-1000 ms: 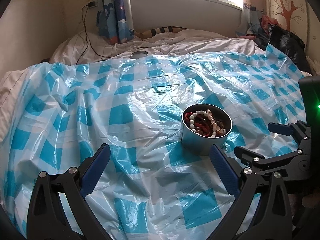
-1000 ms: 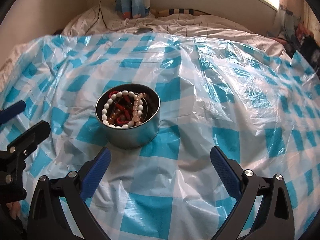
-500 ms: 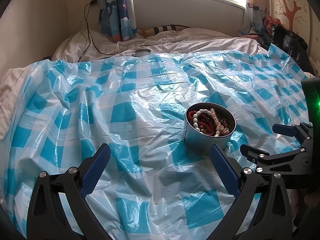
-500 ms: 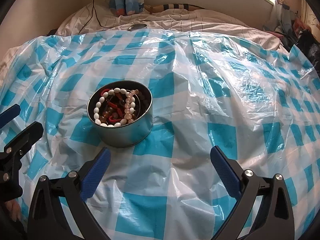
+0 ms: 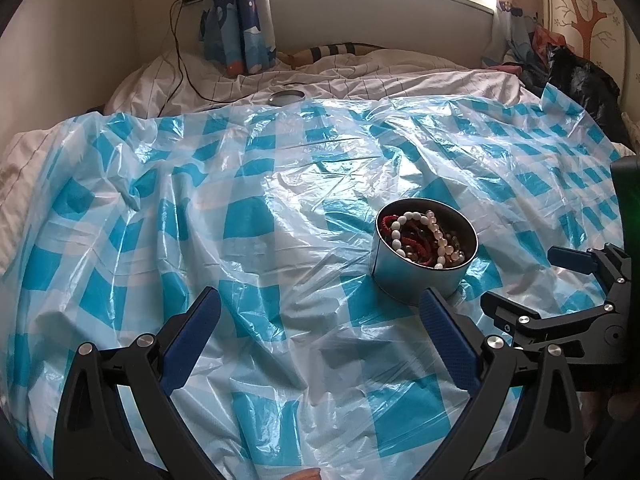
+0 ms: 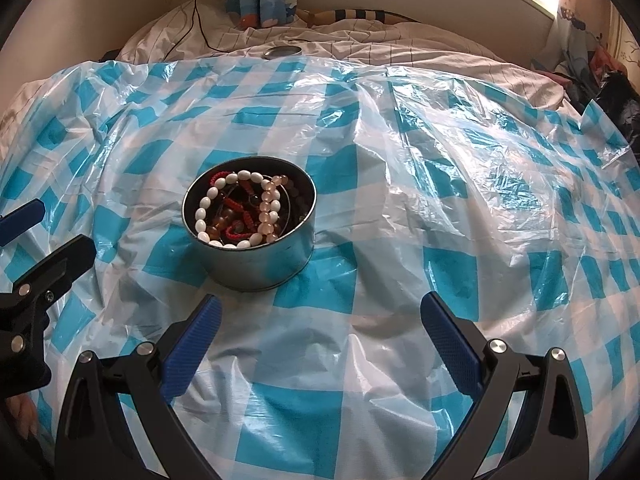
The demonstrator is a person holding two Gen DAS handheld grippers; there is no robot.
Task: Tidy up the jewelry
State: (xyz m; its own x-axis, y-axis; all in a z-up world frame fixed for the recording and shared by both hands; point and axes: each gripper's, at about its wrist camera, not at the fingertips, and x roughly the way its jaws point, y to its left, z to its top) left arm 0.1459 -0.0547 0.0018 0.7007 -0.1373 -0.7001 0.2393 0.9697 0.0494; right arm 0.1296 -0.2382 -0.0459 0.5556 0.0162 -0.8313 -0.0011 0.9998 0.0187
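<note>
A round metal tin (image 5: 416, 280) (image 6: 256, 264) stands on a blue-and-white checked plastic sheet (image 5: 256, 216) (image 6: 440, 208) over a bed. It holds a white bead bracelet (image 5: 400, 236) (image 6: 208, 208), a pink bead bracelet (image 6: 270, 210), red cord pieces (image 6: 236, 204) and brown beads. My left gripper (image 5: 318, 316) is open and empty, the tin just beyond its right finger. My right gripper (image 6: 320, 316) is open and empty, the tin ahead and to its left. Each gripper shows in the other's view, the right (image 5: 532, 284) and the left (image 6: 44, 228).
A round metal lid (image 5: 286, 97) (image 6: 282, 52) lies at the sheet's far edge on the white striped bedding. A black cable (image 5: 180, 60) runs down from a wall socket. Curtains, a window and dark bags (image 5: 580, 84) stand behind the bed.
Both grippers have pulled back and tilted up a little, so the tin sits slightly farther off in both views. Both stay open and empty.
</note>
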